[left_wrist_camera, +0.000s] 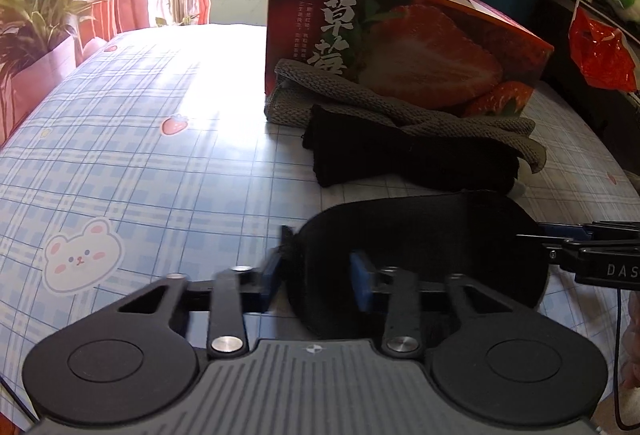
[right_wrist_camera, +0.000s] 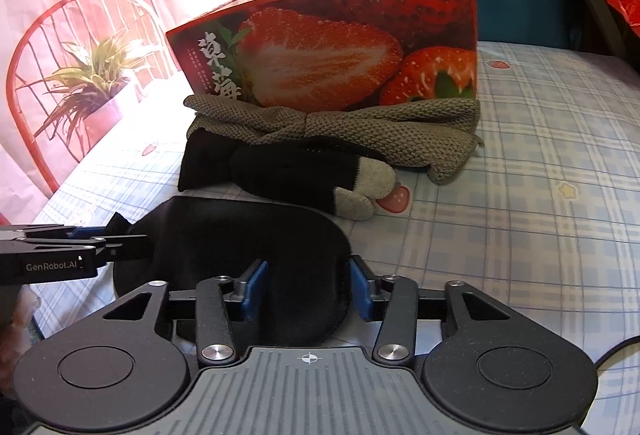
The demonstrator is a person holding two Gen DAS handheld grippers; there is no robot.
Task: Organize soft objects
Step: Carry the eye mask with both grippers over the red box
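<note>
The left gripper straddles the near left end of a flat, oval black fabric piece, soft and padded like a sleep mask, which lies on the blue plaid tablecloth. Its blue pads sit at either side of a bunched bit of cloth, but blur on the left pad leaves it unclear whether they actually pinch. The right gripper brackets the opposite end of the same piece; in its own view the pads seem to press the cloth edges, so it looks clenched on the fabric.

The step in hand appears to be folding or lifting this piece with both ends. Doing it well probably means a firm bite on each end and moving both hands together so the cloth does not sag or slip.

Just beyond lie a black sock with a grey toe and a grey-brown knitted cloth, touching each other, the knit against the red strawberry-printed cardboard box. Open tablecloth spreads to the left in the left wrist view and to the right in the right wrist view; the box wall ahead is the nearest obstacle.
</note>
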